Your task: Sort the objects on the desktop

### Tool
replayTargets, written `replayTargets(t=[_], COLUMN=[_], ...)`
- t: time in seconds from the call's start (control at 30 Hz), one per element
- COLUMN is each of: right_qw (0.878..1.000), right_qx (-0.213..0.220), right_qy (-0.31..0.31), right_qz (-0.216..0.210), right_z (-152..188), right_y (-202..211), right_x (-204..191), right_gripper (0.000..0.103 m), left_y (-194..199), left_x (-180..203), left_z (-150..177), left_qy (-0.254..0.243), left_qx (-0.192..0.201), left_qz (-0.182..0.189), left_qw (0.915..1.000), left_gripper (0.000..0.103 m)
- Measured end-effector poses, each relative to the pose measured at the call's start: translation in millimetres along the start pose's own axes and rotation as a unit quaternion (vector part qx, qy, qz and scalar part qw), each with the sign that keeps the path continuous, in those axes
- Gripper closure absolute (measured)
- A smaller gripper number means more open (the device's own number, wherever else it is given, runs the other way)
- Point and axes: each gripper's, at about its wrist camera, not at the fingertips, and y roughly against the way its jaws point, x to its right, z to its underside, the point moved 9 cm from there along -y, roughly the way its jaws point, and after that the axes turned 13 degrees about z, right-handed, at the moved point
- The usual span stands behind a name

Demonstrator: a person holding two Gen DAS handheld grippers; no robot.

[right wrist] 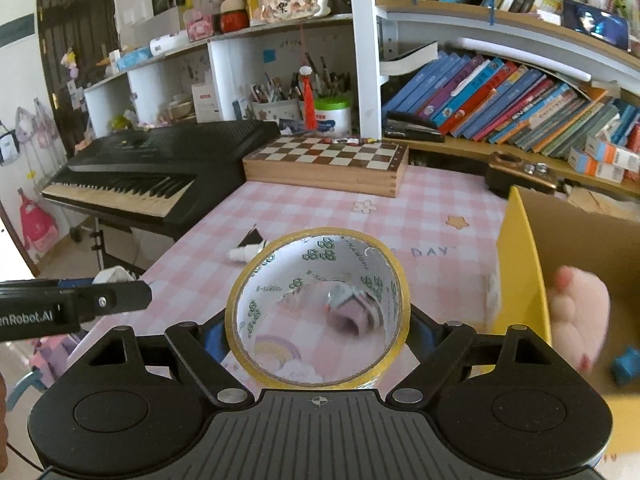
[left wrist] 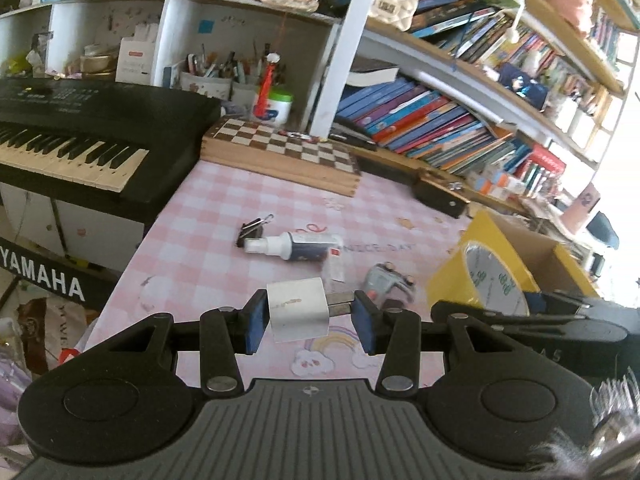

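Left wrist view: the left gripper [left wrist: 310, 322] is clenched on a white charger plug [left wrist: 298, 308], a glossy rounded cube; one blue pad presses its flat face and the other meets its metal prongs. The plug hangs clear above the pink-and-white checked tablecloth [left wrist: 208, 240]. Ahead of the fingertips lie a white-and-navy spray bottle [left wrist: 292, 246] on its side, a black binder clip [left wrist: 253, 227] touching the bottle's nozzle end, and, ahead and to the right, a small grey toy car [left wrist: 386, 280]. The cloth between these items and the wooden chessboard box [left wrist: 280, 152] farther ahead is bare. To the left of the fingers the table edge drops away beside a black keyboard [left wrist: 80, 136].

Right wrist view: the right gripper [right wrist: 318, 330] grasps a roll of yellowish tape [right wrist: 318, 308], its jaws spread wide against the roll's outer rim. The roll's open core faces the camera, showing a white inner liner printed with green marks; the cloth and a blurred object are visible through it. Immediately right of the fingers stands a yellow cardboard box [right wrist: 520, 272] with a plain brown interior, its near wall rising close to the roll. Inside it rest a pink plush item [right wrist: 580, 312] and a small blue object [right wrist: 626, 366]. The left gripper's black arm enters to the left.
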Motion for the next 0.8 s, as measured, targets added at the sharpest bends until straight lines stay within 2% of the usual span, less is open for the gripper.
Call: replayTargets(t=[0.5,0.8], right_qw=[0.999,0.998], right_qx=[-0.02,-0.032], right_qy=[-0.029,-0.048], right_qz=[0.009,0.029], right_z=[48,81], right_y=[71,105], right_x=[-14,-15], right_gripper=[0.017,0.017], left_y=[65,86], left_x=[28,50], left_z=[33,62], left_qy=[-0.012,-0.029], left_qx=[-0.004,-0.028], left_qz=[0.051,0.092], left_qw=[0.9986,0.995], left_gripper=[0.061,0.061])
